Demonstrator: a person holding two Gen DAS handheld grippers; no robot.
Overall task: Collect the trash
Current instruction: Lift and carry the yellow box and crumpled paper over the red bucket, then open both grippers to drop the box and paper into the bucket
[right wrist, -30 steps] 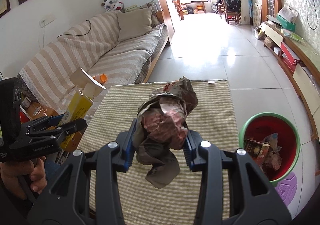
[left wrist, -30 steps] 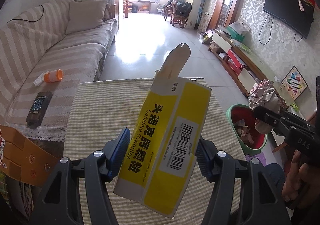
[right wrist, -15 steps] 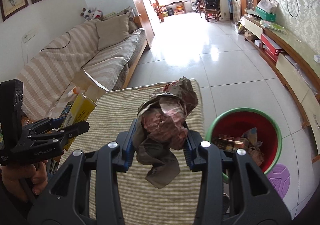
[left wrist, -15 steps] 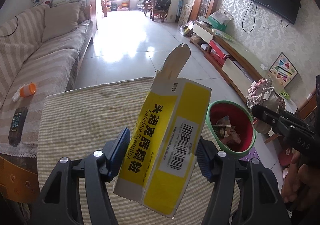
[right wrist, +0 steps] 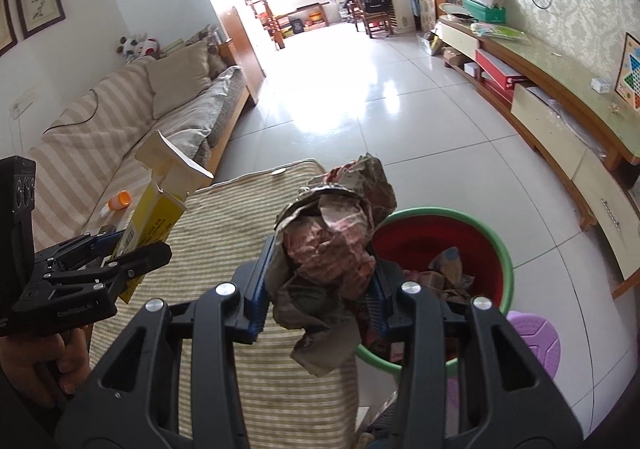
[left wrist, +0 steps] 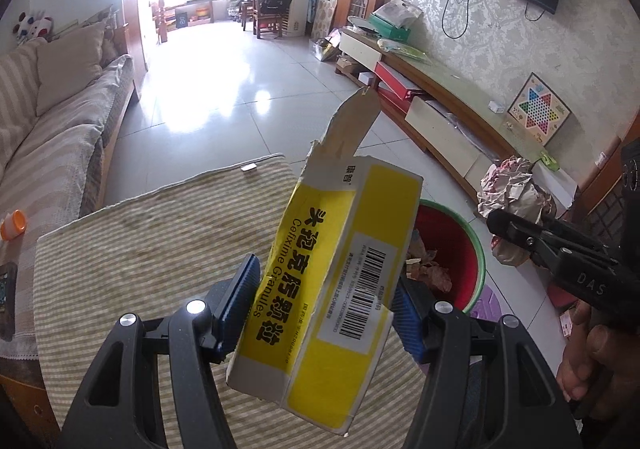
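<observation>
From my left camera, the yellow box (left wrist: 332, 289) hides the near left side of the red bin (left wrist: 452, 253), and my right hand (left wrist: 592, 361) runs off the frame's edge. From the right camera, the crumpled paper wad (right wrist: 332, 249) covers part of the bin. I cannot identify the scraps inside it (right wrist: 444, 277). The barcode's small print stays unreadable to me.

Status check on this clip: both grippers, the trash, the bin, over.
Left gripper shut on yellow medicine box. Right gripper shut on crumpled paper wad. Red bin beside striped table, already part-filled. Nothing blocking.
</observation>
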